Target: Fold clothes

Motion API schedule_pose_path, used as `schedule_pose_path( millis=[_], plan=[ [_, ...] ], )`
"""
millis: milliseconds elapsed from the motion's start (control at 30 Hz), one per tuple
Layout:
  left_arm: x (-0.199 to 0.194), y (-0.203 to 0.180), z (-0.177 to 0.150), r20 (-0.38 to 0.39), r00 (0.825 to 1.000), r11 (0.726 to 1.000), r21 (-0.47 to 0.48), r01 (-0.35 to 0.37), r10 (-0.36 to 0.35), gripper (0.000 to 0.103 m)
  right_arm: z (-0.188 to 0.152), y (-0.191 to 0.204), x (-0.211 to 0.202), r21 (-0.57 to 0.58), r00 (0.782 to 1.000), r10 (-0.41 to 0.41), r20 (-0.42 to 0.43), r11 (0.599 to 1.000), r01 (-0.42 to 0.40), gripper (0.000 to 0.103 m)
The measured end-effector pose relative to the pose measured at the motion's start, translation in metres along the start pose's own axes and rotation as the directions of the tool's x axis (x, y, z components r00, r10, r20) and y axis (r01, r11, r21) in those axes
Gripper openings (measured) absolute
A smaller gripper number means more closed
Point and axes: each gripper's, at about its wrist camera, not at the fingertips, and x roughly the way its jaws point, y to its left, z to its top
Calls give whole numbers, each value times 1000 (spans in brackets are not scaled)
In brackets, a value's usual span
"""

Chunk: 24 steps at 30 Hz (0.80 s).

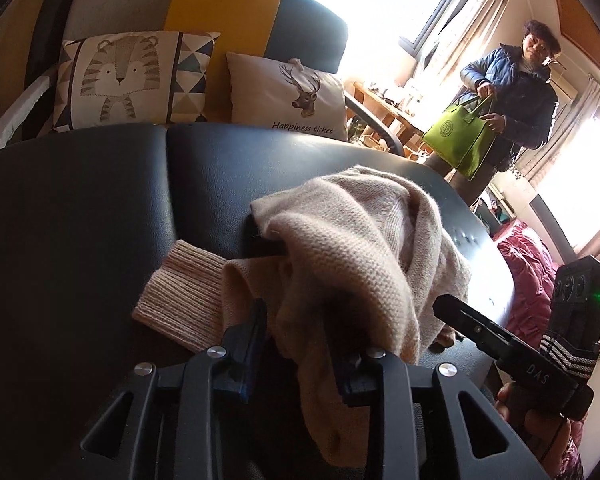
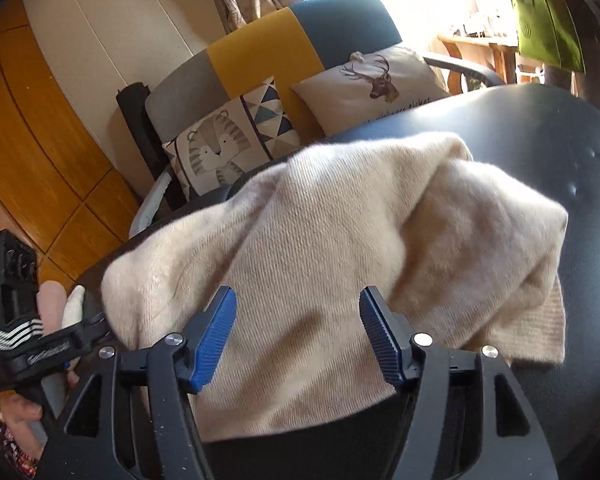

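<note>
Wool-soft sweater (image 2: pixel 320 240) is light and floppy; your right gripper (image 2: pixel 298 336) gapes, left gripper (image 1: pixel 300 344) loosely straddles cloth—pinch the ribbed cuff (image 1: pixel 180 292).

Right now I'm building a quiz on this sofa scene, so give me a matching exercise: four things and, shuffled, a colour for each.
Things:
1. sweater
2. tote bag
3. right gripper pads
4. seat surface

Colours:
A. blue
B. black
C. cream
D. lime green

Pairs: 1-C, 2-D, 3-A, 4-B
</note>
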Motion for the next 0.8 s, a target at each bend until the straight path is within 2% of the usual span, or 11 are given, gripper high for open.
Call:
schedule_pose_path(
  millis=[67, 167, 233, 267, 300, 333, 367, 400, 500, 600, 800],
  plan=[
    [-5, 0, 2, 11, 999, 999, -4, 36, -36, 43, 10, 3, 8, 0, 1000, -14, -12, 1000, 14, 68],
    [-8, -1, 5, 12, 997, 997, -17, 71, -71, 48, 18, 11, 26, -4, 997, -68, -48, 998, 67, 68],
    [-6, -3, 8, -4, 997, 996, -19, 82, -82, 50, 15, 11, 33, -2, 996, -70, -57, 998, 70, 68],
    [-4, -4, 10, -11, 996, 996, -21, 87, -87, 50, 13, 11, 34, -2, 996, -68, -58, 998, 68, 63],
    [-3, -6, 12, -18, 995, 995, -21, 94, -94, 50, 11, 10, 35, -3, 996, -65, -58, 998, 64, 57],
    [-4, -8, 12, -18, 994, 994, -20, 103, -104, 50, 10, 10, 35, -11, 997, -49, -58, 999, 48, 36],
    [-4, -9, 13, -16, 993, 993, -18, 114, -114, 51, 7, 8, 33, -13, 997, -41, -59, 999, 41, 20],
    [-6, -11, 13, -10, 993, 993, -8, 115, -115, 51, 4, 5, 31, -10, 997, -43, -57, 999, 43, 18],
    [-13, -13, 15, 7, 995, 995, 21, 102, -102, 52, -4, -5, 17, -3, 998, -60, -24, 998, 60, 16],
    [-22, -9, 14, 31, 993, 994, 21, 111, -111, 58, -11, -16, 7, 25, 997, -78, -9, 997, 78, 14],
    [-23, -14, 16, 25, 975, 975, -34, 219, -219, 74, -17, -21, 5, 16, 996, -81, -23, 997, 81, 14]
  ],
)
